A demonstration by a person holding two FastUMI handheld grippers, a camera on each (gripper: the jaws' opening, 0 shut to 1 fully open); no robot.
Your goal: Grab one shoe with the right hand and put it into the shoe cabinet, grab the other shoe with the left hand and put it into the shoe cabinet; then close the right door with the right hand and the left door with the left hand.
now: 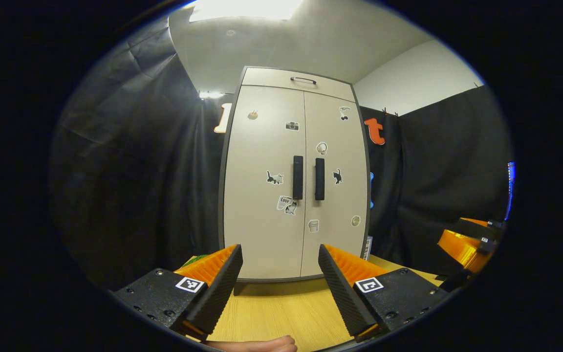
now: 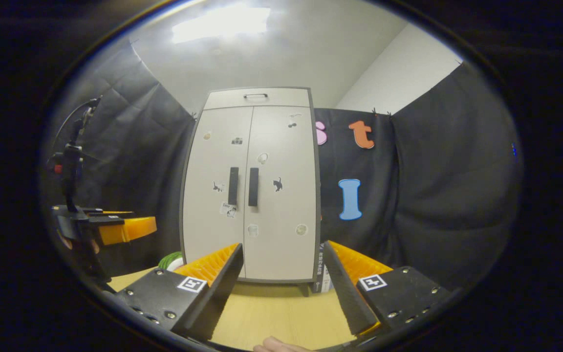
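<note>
Shoe cabinet point(image 1: 293, 181), a tall beige two-door unit with a dark frame, stands upright on the light wood-grain worktop point(image 1: 281, 313) toward its far edge, directly ahead of both grippers. Both doors are shut flush: the left door point(image 1: 262, 186) and the right door point(image 1: 337, 195) meet at a centre seam, and two black vertical bar handles point(image 1: 298, 177) sit side by side at that seam, one on each door. Small stickers are scattered over both door faces. Above the doors runs a shallow top panel point(image 1: 296, 82) with a thin dark handle. In the left gripper view, the left gripper point(image 1: 279, 274) is held above the near part of the worktop with its jaws spread wide and nothing between them; the base of the cabinet shows through the gap. A small part of a hand point(image 1: 262, 344) shows at the bottom edge of that view. The right gripper point(image 2: 281, 278), in the right gripper view, likewise stands wide apart and grips nothing, aimed at the lower right door from a little farther back. In the same view the left gripper appears at the left edge, well apart from the cabinet. A white-and-green object point(image 2: 171, 260) lies on the worktop just beside the cabinet's left lower corner; its identity cannot be determined.
</note>
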